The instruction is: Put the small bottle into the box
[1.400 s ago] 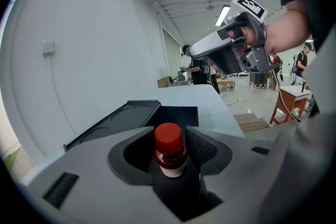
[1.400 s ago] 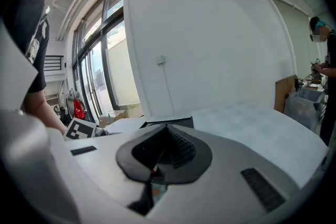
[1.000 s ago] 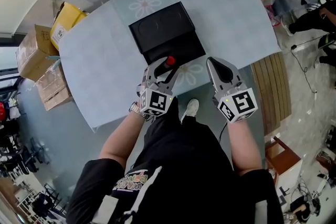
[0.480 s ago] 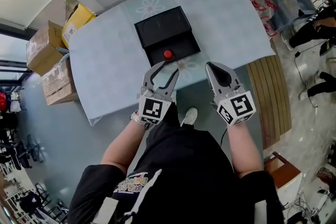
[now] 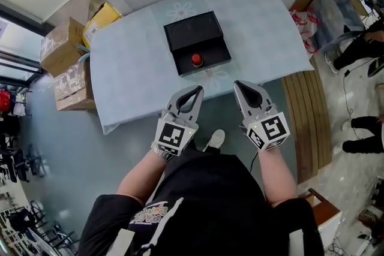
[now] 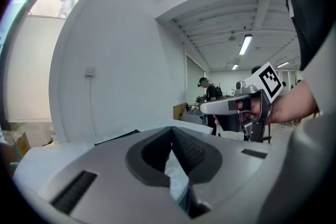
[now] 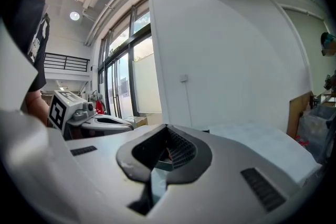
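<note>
The left hand-held gripper (image 5: 194,92), whose jaws have just been closing on nothing, is hovering off the counter's (image 5: 132,63) near edge. It is beside the right hand-held gripper (image 5: 240,86), likewise pinched together and empty. Beyond them, the small bottle (image 5: 196,60) is standing upright, red cap up, in the nearer half of the open black box (image 5: 193,30).

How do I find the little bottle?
Look at the big table with the pale blue cloth; near its middle lies an open black box. The small bottle sits in the box's half nearer the person. From above it shows as a round red dot, the only red thing on the table.
</note>
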The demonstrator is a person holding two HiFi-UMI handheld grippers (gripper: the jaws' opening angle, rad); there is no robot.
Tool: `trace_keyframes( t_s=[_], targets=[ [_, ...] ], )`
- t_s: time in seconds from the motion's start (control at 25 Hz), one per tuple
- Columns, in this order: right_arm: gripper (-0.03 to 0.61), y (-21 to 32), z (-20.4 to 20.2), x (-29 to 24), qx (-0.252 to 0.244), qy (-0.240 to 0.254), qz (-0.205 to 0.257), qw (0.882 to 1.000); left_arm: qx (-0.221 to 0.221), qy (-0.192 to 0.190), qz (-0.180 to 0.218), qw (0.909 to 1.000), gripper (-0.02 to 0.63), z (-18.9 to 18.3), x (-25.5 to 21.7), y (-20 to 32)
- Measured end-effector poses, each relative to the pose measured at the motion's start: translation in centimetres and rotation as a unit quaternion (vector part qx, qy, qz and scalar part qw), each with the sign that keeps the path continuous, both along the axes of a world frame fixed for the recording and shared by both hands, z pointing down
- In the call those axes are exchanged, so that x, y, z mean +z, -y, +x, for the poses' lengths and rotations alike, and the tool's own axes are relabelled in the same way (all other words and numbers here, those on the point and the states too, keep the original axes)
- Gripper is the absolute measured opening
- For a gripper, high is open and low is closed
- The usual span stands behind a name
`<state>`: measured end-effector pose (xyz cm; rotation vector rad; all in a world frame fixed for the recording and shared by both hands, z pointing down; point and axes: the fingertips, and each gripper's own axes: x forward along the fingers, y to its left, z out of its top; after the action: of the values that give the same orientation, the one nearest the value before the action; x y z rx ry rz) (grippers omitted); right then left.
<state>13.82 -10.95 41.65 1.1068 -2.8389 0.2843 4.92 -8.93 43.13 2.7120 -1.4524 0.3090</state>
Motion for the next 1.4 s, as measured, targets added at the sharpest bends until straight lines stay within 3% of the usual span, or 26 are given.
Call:
trace_keyframes(
  t_s=[0.56, 1.04, 1.4],
  targets=[
    [0.008, -2.9, -7.0, 0.7, -0.009, 0.0, -0.011, 1.0, 0.005, -0.01, -0.018, 0.9998, 0.008, -6.1, -0.3, -3.1],
    [0.008, -7.0, -14.1, 0.1, 0.05, -0.012, -0.021, 0.998, 0.059, -0.027, -0.009, 0.9978, 0.008, -14.1, -1.3, -5.4],
    [0.008, -9.7, -16.6, 0.0, 0.096, -0.016, -0.019, 0.995, 0.102, -0.035, -0.008, 0.9941, 0.008, -16.4, -1.1, -7.1]
  ],
)
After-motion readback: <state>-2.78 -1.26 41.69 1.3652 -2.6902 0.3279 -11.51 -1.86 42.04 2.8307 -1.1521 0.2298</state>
